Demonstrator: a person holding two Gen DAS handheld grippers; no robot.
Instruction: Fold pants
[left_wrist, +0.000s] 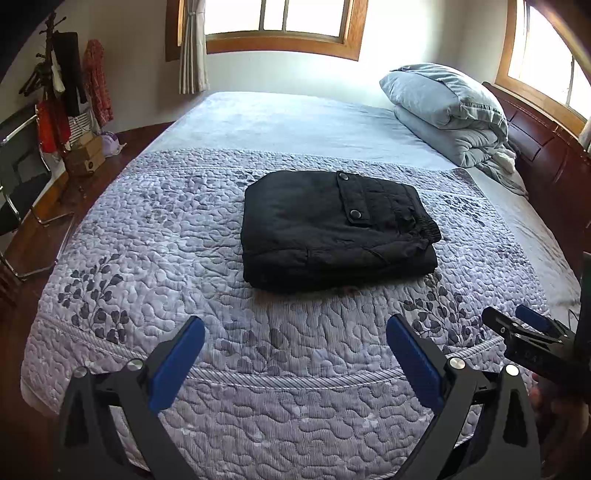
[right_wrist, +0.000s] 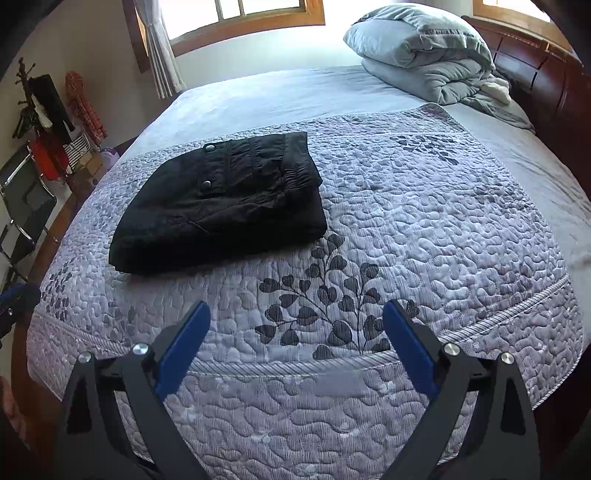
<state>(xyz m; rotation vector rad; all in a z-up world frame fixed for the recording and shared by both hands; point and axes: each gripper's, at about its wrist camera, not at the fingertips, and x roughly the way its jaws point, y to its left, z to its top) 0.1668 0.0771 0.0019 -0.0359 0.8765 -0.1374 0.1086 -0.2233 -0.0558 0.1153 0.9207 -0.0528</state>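
Broadly, room: a bedroom lay ahead of both grippers, with a wood-framed window (left_wrist: 280, 22) on the far wall and a curtain (left_wrist: 192, 48) hanging at its left side.
Bed: its blue sheet (left_wrist: 280, 118) stretched away beyond the tools, and a dark wooden headboard (left_wrist: 546, 158) ran along the far right.
Quilt: a lilac quilted cover (left_wrist: 258, 387) with a dark leaf print lay directly under and ahead of the fingers.
Bedding: a folded grey duvet (left_wrist: 447, 110) sat far ahead to the right, by the headboard.
Coat stand: a rack of clothes (left_wrist: 62, 85) stood far off to the left.
Pants: the black pants (left_wrist: 332, 229) lay folded into a compact block on the quilt, ahead of the left gripper and ahead-left of the right one, touching neither.
Left gripper (left_wrist: 295, 354): jaws spread wide, nothing between them.
Right gripper (right_wrist: 295, 339): jaws spread wide over bare quilt, nothing held.
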